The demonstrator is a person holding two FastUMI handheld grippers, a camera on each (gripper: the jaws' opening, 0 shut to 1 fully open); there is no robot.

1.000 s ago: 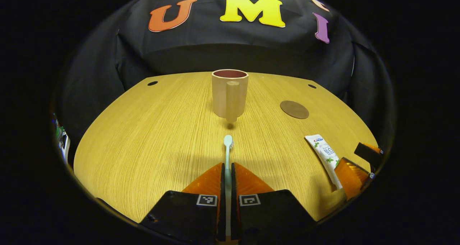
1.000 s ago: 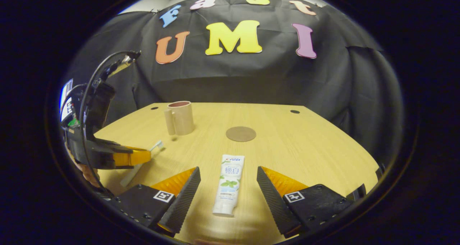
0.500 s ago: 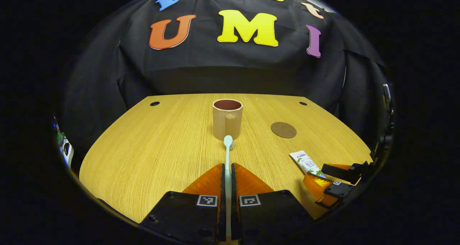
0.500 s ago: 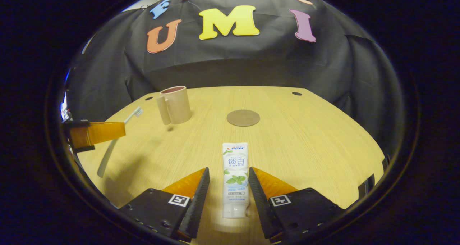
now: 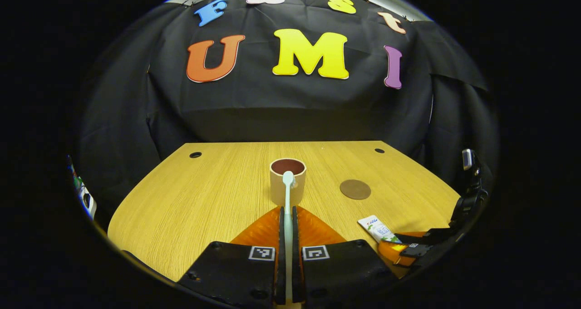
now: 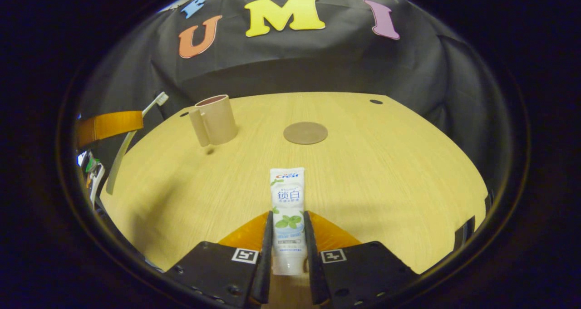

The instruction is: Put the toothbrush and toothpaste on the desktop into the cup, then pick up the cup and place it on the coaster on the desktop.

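Nearest in the right gripper view, the right claw [image 6: 288, 236] is clenched on the toothpaste [image 6: 288, 204], both fingers pressing its lower half; whether the tube rests on the table [image 6: 386, 173] or hangs just clear of it I cannot tell. In the left gripper view, the left claw [image 5: 286, 218] grips the toothbrush [image 5: 288, 195] by its handle, well above the table, bristle head pointing toward the cup [image 5: 288, 182]. The cup stands upright farther back, nothing visible inside it, and the coaster [image 5: 355, 189] lies bare to its right. So both items are in hand but neither is in the cup; the 2 drops and the cup's move onto the coaster remain.
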